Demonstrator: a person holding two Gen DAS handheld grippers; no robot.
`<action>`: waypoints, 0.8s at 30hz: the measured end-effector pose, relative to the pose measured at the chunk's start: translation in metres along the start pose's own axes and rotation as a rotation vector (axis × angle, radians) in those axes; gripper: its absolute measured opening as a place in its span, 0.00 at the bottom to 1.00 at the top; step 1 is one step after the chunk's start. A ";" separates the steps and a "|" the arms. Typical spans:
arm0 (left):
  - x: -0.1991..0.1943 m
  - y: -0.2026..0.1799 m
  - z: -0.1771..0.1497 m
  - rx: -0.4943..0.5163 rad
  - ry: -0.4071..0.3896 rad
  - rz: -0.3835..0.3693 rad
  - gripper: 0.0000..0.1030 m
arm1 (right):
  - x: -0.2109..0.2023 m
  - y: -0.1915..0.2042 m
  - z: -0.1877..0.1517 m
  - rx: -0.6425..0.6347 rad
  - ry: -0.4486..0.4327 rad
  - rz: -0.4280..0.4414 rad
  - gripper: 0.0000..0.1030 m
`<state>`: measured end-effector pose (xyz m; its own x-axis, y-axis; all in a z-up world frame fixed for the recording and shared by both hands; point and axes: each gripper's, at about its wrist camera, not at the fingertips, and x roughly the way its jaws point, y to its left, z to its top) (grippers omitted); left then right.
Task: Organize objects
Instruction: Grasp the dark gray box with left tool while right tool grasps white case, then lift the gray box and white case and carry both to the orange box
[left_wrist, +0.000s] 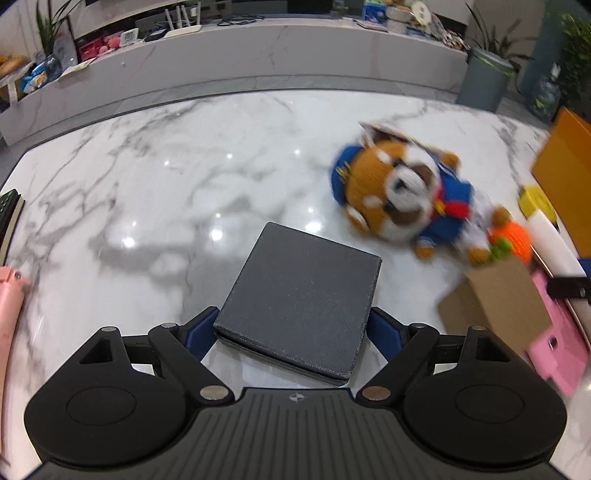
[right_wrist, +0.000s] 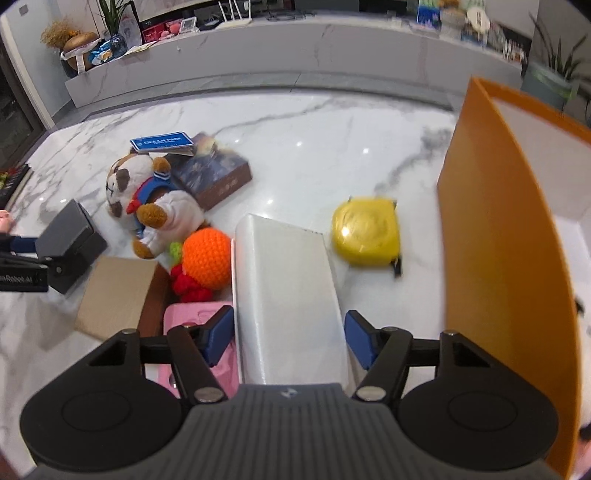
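My left gripper (left_wrist: 291, 328) is shut on a flat dark grey box (left_wrist: 303, 295), held above the marble table (left_wrist: 166, 177); it also shows in the right wrist view (right_wrist: 70, 243). My right gripper (right_wrist: 290, 336) is shut on a long white box (right_wrist: 286, 295), which shows at the right edge of the left wrist view (left_wrist: 550, 240). A plush dog in a blue sailor suit (left_wrist: 406, 195) lies on the table, also in the right wrist view (right_wrist: 147, 203). An orange crochet ball (right_wrist: 207, 256), a yellow round case (right_wrist: 365, 236) and a brown cardboard box (right_wrist: 118, 295) lie near it.
A tall orange open box (right_wrist: 498, 240) stands at the right. A dark picture box (right_wrist: 214, 173) with a blue booklet (right_wrist: 162, 142) lies behind the plush. A pink item (right_wrist: 195, 321) sits under the right gripper. A pink object (left_wrist: 9, 306) is at the left edge.
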<state>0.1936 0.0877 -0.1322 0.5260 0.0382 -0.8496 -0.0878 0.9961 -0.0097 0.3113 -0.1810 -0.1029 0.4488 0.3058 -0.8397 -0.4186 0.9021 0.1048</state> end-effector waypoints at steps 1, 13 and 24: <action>-0.003 -0.004 -0.005 0.020 0.006 0.004 0.93 | -0.002 0.001 -0.003 -0.002 0.005 0.007 0.65; -0.012 -0.016 -0.024 -0.001 -0.021 -0.044 0.93 | -0.008 0.009 -0.019 0.006 0.026 0.047 0.67; -0.012 -0.017 -0.028 0.004 -0.061 -0.041 0.93 | -0.002 -0.001 -0.019 0.058 0.056 0.105 0.67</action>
<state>0.1652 0.0685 -0.1367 0.5799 0.0016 -0.8147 -0.0618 0.9972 -0.0420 0.2961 -0.1883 -0.1110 0.3595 0.3835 -0.8507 -0.4139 0.8826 0.2230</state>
